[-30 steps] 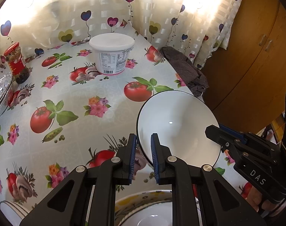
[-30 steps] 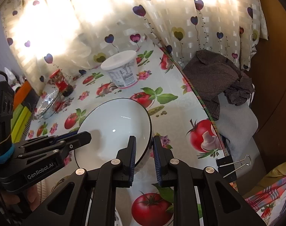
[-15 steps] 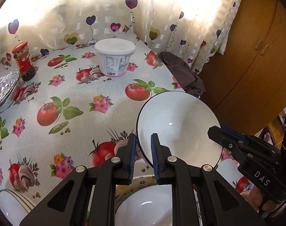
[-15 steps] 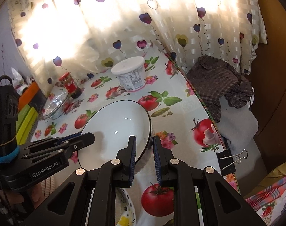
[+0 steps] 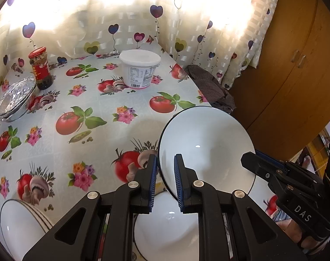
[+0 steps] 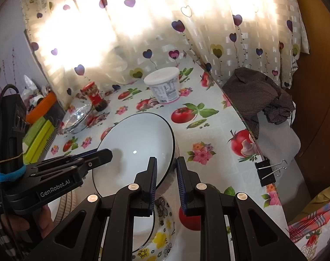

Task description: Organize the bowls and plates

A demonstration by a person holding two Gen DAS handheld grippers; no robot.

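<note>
A white bowl with a black rim [image 5: 206,150] hangs tilted in the air, held at opposite edges by both grippers. My left gripper [image 5: 165,175] is shut on its left rim. My right gripper [image 6: 166,175] is shut on its right rim; the bowl shows in the right wrist view [image 6: 134,148]. Under it stands a white bowl with a flowered outside [image 5: 165,226], also in the right wrist view [image 6: 160,239]. A stack of white plates [image 5: 21,224] sits at the lower left.
A white lidded tub [image 5: 140,67], a red-capped jar [image 5: 40,68] and a foil-covered dish [image 5: 14,99] stand at the back of the tomato-print table. A dark cloth [image 6: 258,95] lies past the right table edge; a binder clip [image 6: 267,170] grips that edge. A wooden cabinet [image 5: 295,69] is at right.
Both grippers have lifted the held bowl and drawn back, so more of the table and the flowered bowl below show. The grips are unchanged.
</note>
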